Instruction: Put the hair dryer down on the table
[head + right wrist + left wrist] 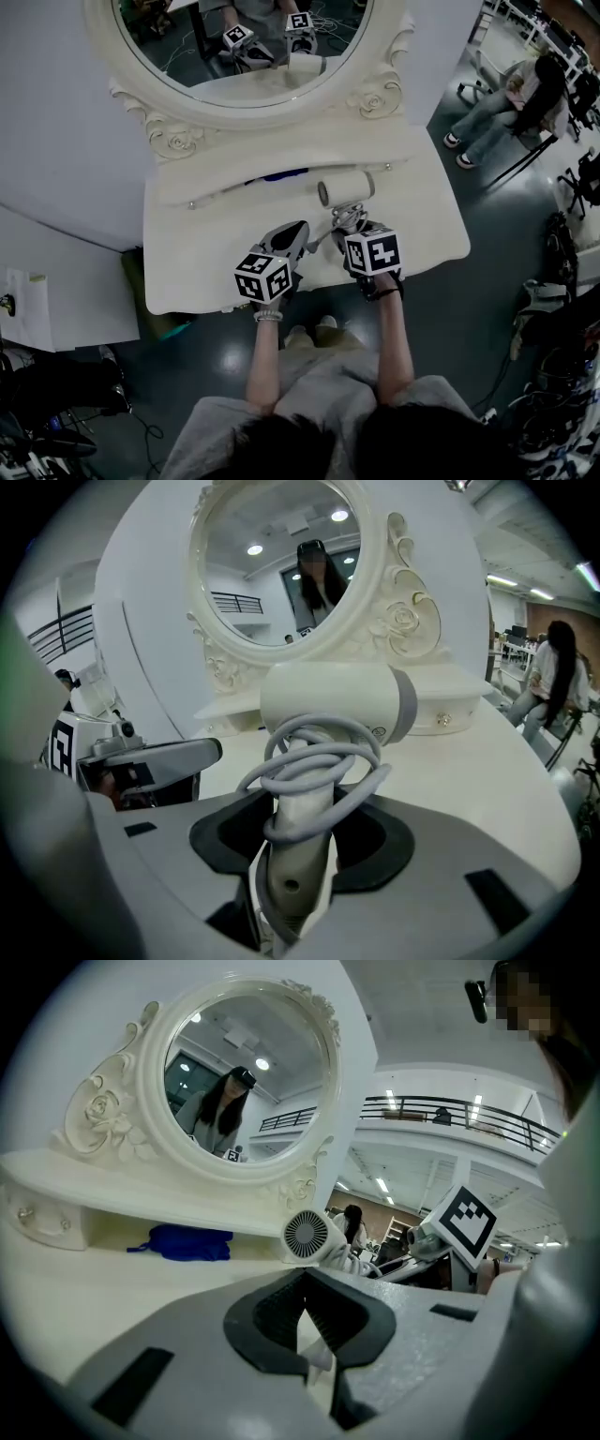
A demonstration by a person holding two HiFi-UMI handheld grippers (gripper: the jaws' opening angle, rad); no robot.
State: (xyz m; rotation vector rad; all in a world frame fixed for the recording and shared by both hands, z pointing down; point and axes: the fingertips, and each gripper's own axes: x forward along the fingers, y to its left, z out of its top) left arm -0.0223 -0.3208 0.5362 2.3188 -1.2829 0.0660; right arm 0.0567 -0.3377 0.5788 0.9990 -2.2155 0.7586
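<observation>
My right gripper (pixel 349 223) (pixel 300 822) is shut on the handle of the white hair dryer (pixel 345 189) (pixel 333 700), whose grey cord is coiled round that handle. The dryer's barrel lies crosswise over the white dressing table (pixel 427 234), in front of the drawer shelf; whether it touches the top I cannot tell. In the left gripper view the dryer's round grille (pixel 307 1235) faces me. My left gripper (pixel 286 246) (pixel 305 1279) hovers just left of the right one, jaws together, with nothing in them.
An oval mirror (pixel 248 47) in a carved white frame rises at the table's back. A blue cloth (pixel 281 175) (pixel 183 1241) lies under the shelf. A seated person (pixel 511 103) is off to the right, beyond the table's edge.
</observation>
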